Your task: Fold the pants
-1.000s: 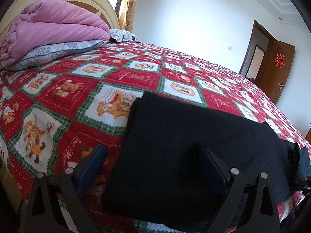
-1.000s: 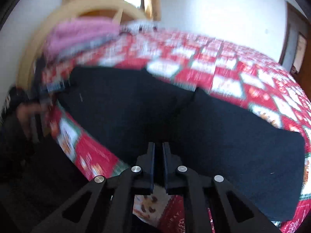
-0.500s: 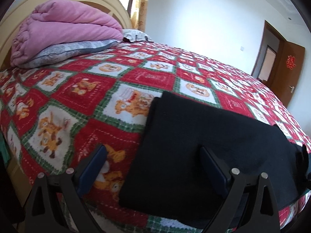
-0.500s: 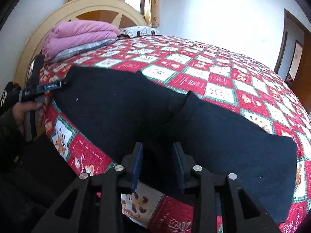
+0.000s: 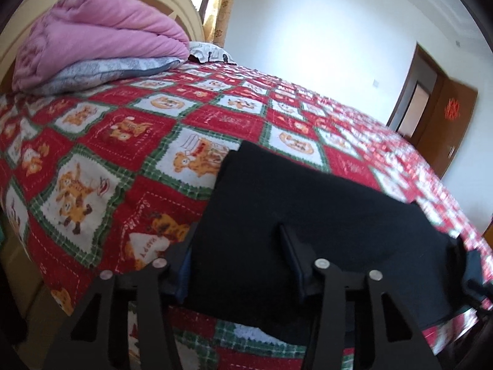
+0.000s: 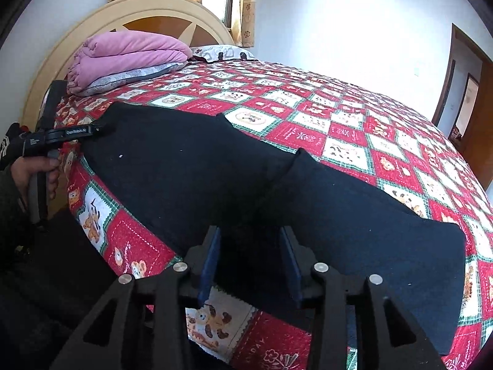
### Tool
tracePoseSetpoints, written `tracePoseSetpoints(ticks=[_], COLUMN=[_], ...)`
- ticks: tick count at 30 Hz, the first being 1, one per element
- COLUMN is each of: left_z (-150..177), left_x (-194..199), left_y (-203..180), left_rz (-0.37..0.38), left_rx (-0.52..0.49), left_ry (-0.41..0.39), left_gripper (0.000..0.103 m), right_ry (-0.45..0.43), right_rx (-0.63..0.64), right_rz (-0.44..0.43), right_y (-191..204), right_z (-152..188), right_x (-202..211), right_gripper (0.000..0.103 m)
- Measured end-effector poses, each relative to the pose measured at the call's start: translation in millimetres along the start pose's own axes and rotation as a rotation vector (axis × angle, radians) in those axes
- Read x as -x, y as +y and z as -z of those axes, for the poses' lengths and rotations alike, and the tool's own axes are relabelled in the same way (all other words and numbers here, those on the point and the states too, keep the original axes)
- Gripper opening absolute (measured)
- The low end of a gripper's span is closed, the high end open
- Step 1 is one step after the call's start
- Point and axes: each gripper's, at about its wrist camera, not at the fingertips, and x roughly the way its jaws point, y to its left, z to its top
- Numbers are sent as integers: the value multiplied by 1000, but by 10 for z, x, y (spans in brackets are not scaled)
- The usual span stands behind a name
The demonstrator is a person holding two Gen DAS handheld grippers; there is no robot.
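Black pants (image 6: pixel 191 169) lie flat along the near edge of a bed with a red patterned quilt (image 6: pixel 339 117). In the left wrist view the pants (image 5: pixel 308 212) fill the lower right. My left gripper (image 5: pixel 234 256) is open at the pants' left end, with the cloth edge between its fingers. The left gripper also shows at the far left of the right wrist view (image 6: pixel 74 131), held by a hand. My right gripper (image 6: pixel 249 256) is open over the pants' near edge around the middle, where a fold ridge (image 6: pixel 295 160) rises.
A folded pink blanket (image 5: pixel 92 43) on a grey pillow (image 5: pixel 101 74) lies by the curved headboard (image 6: pixel 154 9). A brown door (image 5: pixel 446 129) stands at the far right. The bed edge drops off just below both grippers.
My right gripper has opened from shut and let go of the pants. My left gripper's jaws have narrowed and it has shifted along the pants' left end.
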Motion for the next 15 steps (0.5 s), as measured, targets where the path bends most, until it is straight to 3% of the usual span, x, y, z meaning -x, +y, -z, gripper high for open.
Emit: tracePoseSetpoints(ticks=[1,4,8,15], left_z=[-4,7,75,219], left_x=[13,34,36,91], left_y=[14,13,100,68], left_rz=[14,39,25,8], left_rx=[14,29,76,75], left_ry=[-2,7,4,-15], left_gripper=[41,40,60,62], right_ry=[1,3,6,8], right_rx=[-5,-8,-1,0], right_rz=[-1,-2,-1,2], right_y=[-13,-21,-6,0], right_z=[3,12,25,28], right_x=[-6,-15,-20,-34], right_gripper=[41,41,42,42])
